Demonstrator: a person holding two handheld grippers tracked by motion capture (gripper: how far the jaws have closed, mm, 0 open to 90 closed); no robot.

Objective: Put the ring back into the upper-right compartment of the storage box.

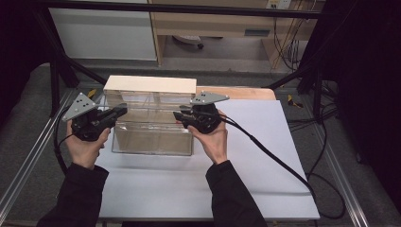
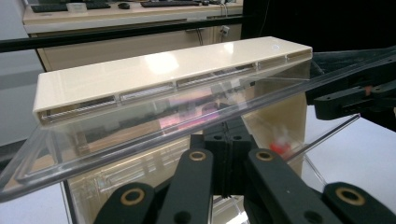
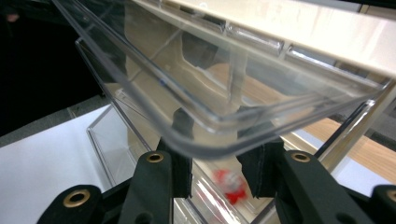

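In the high view, the left gripper is sitting in the left-centre of the frame, held by the person's left hand, its jaws pointing right at the left end of the clear plastic box. In the left gripper view its two black jaws are standing pressed together with no gap, just under the raised clear lid; whether they are pinching the lid's edge cannot be told. The box is resting mid-frame on the white sheet, with the lid's cream-coloured strip lying across its far top edge. A small red thing is lying inside the box. Right of centre, the right gripper is pointing left at the box's right end. In the right gripper view its jaws are standing slightly apart, pads not pressing, the lid's rounded corner hanging over the gap.
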